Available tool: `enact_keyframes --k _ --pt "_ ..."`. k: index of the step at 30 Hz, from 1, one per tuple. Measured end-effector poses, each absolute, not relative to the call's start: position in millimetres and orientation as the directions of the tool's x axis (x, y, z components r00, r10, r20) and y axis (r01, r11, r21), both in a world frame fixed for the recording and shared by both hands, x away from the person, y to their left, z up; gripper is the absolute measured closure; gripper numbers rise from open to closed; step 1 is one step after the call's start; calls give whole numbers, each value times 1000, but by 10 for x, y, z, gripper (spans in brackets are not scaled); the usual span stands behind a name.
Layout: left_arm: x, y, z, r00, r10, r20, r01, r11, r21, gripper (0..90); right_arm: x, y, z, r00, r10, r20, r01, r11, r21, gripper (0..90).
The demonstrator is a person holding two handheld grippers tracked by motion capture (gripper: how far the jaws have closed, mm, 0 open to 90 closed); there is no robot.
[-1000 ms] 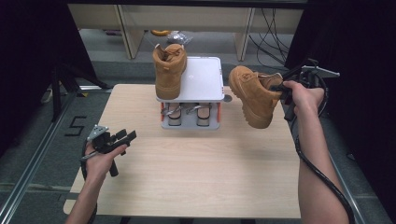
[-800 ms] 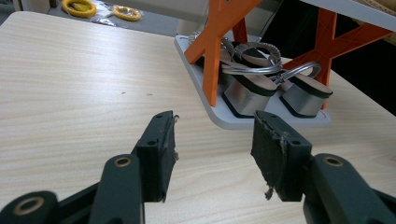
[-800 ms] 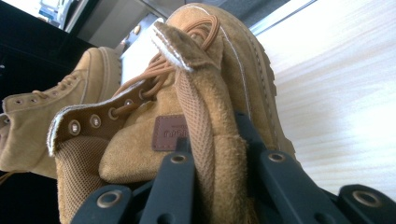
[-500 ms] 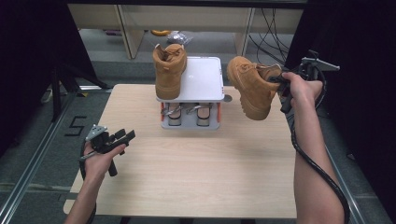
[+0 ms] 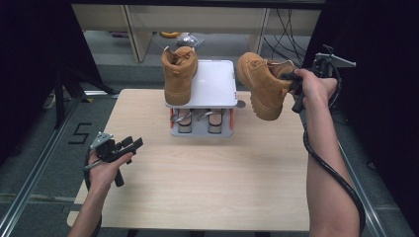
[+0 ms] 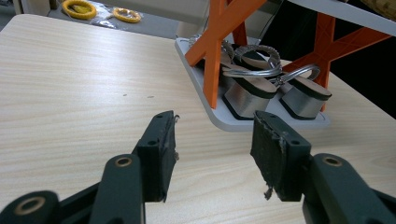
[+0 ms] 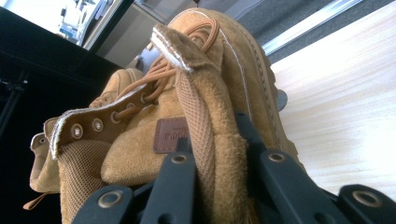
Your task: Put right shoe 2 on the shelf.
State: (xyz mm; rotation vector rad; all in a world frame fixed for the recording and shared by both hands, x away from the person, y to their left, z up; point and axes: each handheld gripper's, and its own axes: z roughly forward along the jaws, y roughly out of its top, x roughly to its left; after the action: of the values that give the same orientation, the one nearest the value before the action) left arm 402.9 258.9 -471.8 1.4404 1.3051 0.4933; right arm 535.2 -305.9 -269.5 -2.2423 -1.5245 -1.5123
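**Right gripper has the boot in the air, left one is just idling**

Using the white two-tier rack [image 5: 213, 86] with orange legs as the reference. The right gripper [image 5: 292, 81] is up off the table just to the right of the rack's top shelf, and its jaws are clamped on the collar of a tan suede boot [image 5: 262, 84]. In the right gripper view you can see both black jaws pinching the padded mesh collar [image 7: 205, 140] between them, so they're fairly narrow, only as wide as that folded collar. The boot hangs tilted, toe toward the rack, sole facing down and out, clear of the wooden table [image 5: 207, 182].

The matching second boot [image 5: 179, 74] sits upright on the left side of the rack's top shelf.

The left gripper [image 5: 129, 146] is well in front of the rack and off to its left, low over the table. Its jaws stand wide apart with nothing between them, just pointing at the silver sandals [image 6: 261, 95] on the rack's bottom shelf.
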Motion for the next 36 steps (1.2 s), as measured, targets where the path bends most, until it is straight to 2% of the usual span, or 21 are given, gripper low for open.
enact_keyframes --k 36 --pt "4029 2600 -4738 312 888 -337 448 176 877 490 5671 -2452 -2575 12 696 718 739 -489 463 813"
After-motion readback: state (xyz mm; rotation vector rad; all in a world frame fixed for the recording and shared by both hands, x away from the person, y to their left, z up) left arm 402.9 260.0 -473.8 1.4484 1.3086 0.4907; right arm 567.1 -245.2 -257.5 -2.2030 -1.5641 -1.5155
